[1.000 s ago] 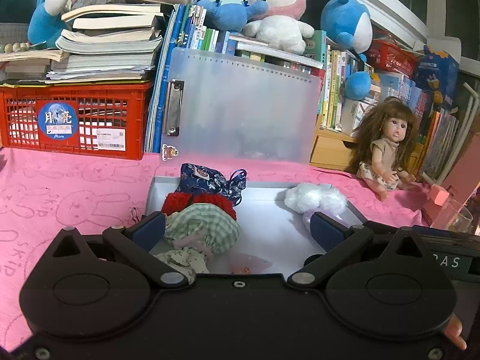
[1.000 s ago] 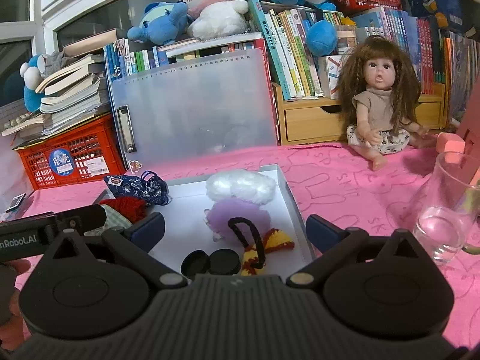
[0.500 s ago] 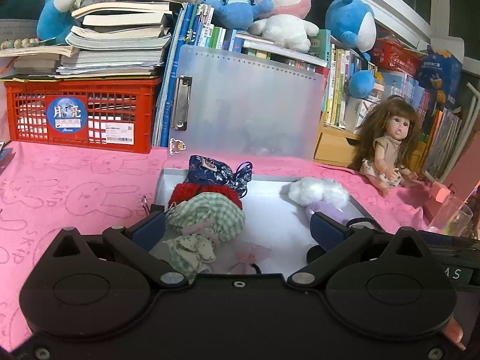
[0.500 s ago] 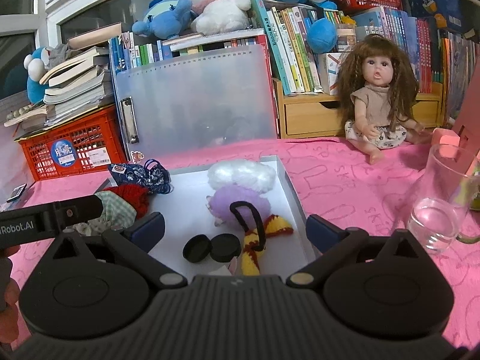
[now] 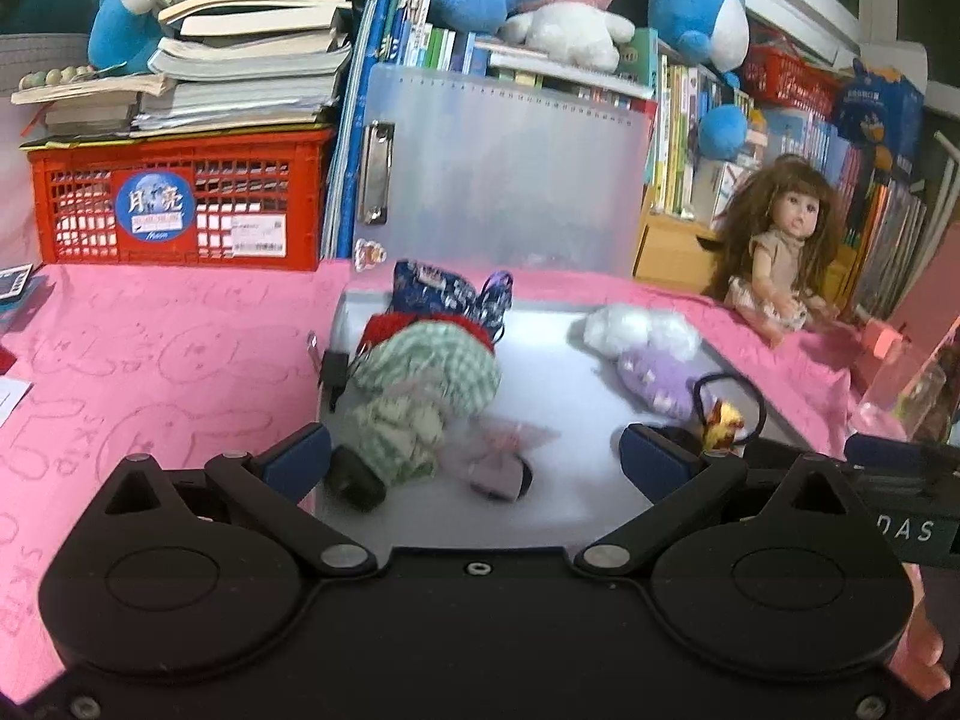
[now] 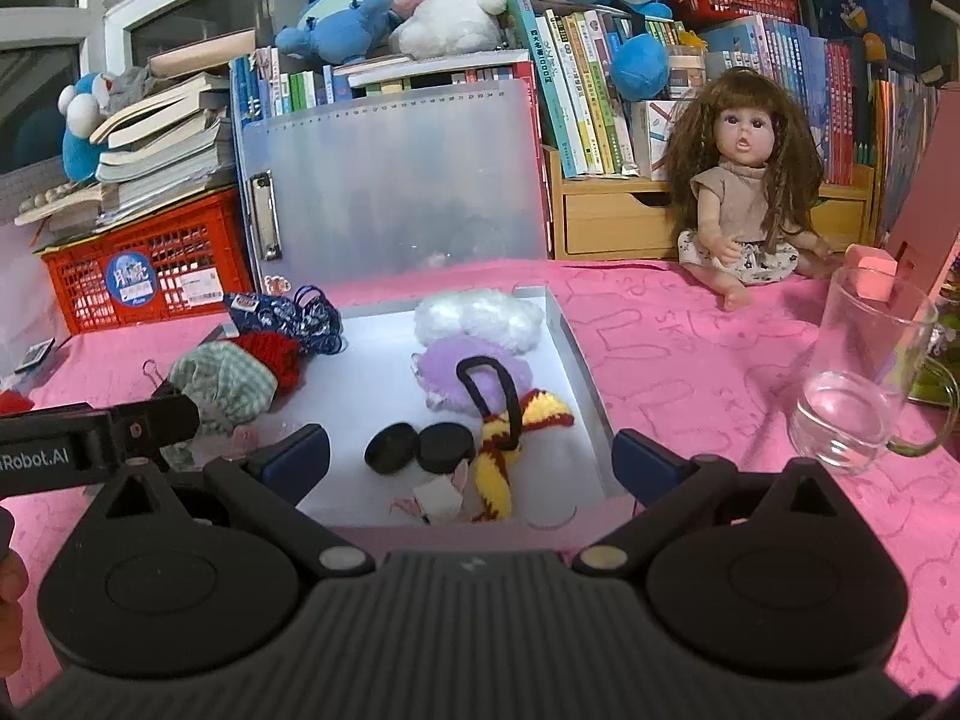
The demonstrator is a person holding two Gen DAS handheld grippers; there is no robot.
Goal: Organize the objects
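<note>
We see both hand-held grippers, left (image 5: 474,459) and right (image 6: 471,456), spread wide and grasping nothing, low before the white tray (image 6: 570,348). Ahead of the left one, the checked cloth bundle (image 5: 432,381) is motion-blurred; two black discs (image 6: 420,449) lie between the right fingers, a paper scrap partly cut off.

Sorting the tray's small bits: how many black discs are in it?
2. The discs lie side by side, touching, near the tray's front: one left, one right, beside the striped scarf. More may hide under the cloth items.
</note>
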